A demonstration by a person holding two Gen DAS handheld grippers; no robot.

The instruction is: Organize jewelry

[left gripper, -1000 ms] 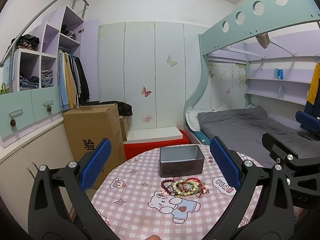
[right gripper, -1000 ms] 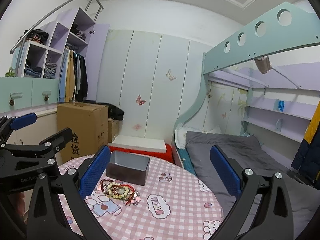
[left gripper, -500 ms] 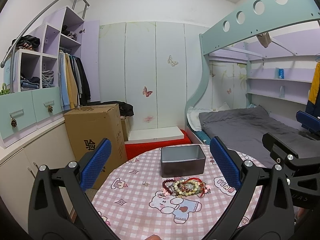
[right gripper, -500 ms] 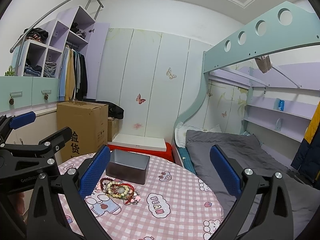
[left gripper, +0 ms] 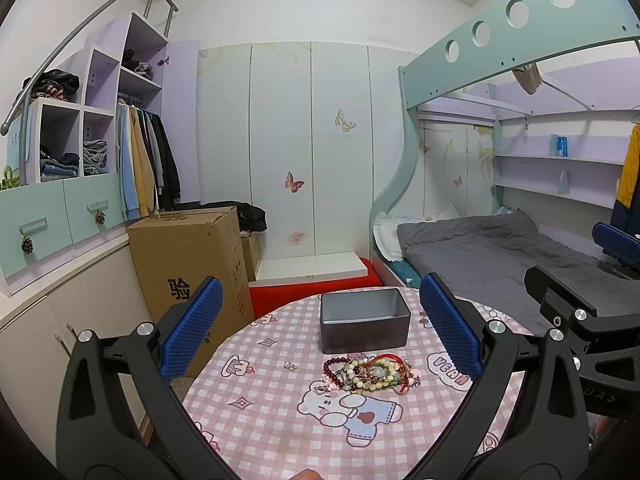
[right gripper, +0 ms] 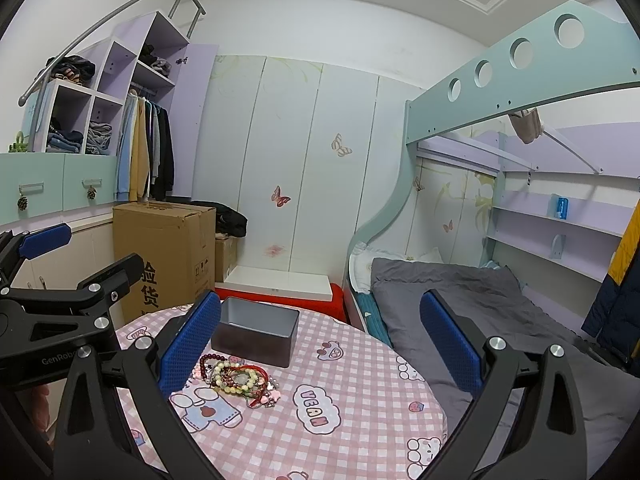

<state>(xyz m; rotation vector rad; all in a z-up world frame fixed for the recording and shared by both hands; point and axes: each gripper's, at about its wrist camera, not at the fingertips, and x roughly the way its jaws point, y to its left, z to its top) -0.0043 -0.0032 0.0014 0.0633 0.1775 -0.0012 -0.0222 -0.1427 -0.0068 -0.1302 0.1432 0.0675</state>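
A pile of bead bracelets and red cords (left gripper: 372, 374) lies on the round table with the pink checked cloth (left gripper: 280, 420), just in front of an open grey metal box (left gripper: 364, 322). A small earring (left gripper: 291, 365) lies left of the pile. My left gripper (left gripper: 320, 328) is open and empty, held above the table short of the pile. My right gripper (right gripper: 320, 336) is open and empty, right of the pile (right gripper: 238, 378) and box (right gripper: 256, 336). Each gripper shows at the edge of the other's view.
A tall cardboard box (left gripper: 192, 264) stands left of the table. A bunk bed with grey bedding (left gripper: 500, 256) is on the right. A red and white step (left gripper: 312, 272) lies beyond the table. Cabinets (left gripper: 60, 300) line the left wall.
Both views have shifted very slightly; the grippers hover almost still. The jewelry and the box have not moved.
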